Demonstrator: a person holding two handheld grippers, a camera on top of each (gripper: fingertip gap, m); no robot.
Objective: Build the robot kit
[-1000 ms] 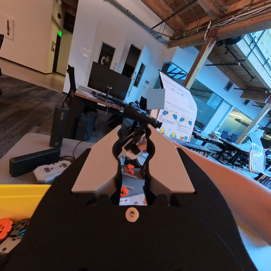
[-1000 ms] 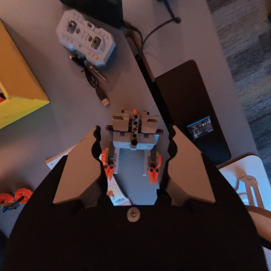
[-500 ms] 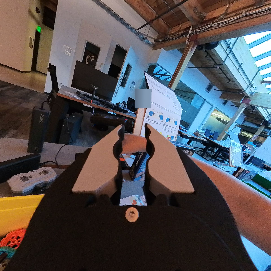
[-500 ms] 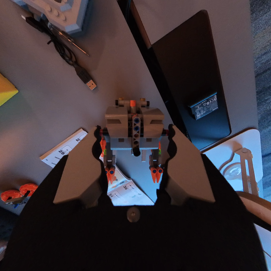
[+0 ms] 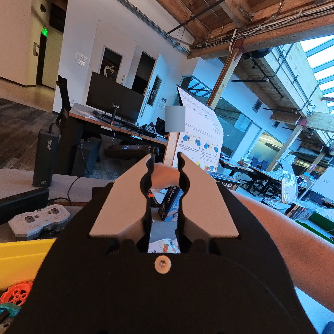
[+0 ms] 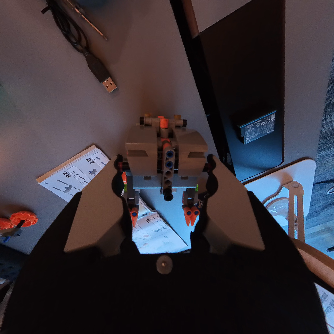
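Left hand-held gripper (image 5: pixel 164 157): held level, jaws narrowly parted, nothing between them. A bare forearm (image 5: pixel 282 235) crosses to its right. Right hand-held gripper (image 6: pixel 164 162): pointed downward, jaws spread wide, fingertips (image 6: pixel 118 160) flanking an object's sides.

Surroundings, left wrist view:
- At your lower left, note the yellow bin (image 5: pixel 21 256); an orange gear (image 5: pixel 16 294) lies in it.
- Just beyond the bin, a grey stud-topped controller (image 5: pixel 38 221) lies on the grey table (image 5: pixel 16 179).
- A tall black power pack (image 5: pixel 45 157) stands upright at the far table edge, with a cable plugged into its top.
- A printed sheet (image 5: pixel 200 137) stands upright ahead of you.
- A dark monitor (image 5: pixel 113 97) sits on a desk behind.

Surroundings, right wrist view:
- A black USB cable (image 6: pixel 103 75) lies on the table, plug end bare.
- An open instruction booklet (image 6: pixel 75 175) lies flat.
- Two orange wheels (image 6: pixel 23 218) on an axle rest at the left edge.
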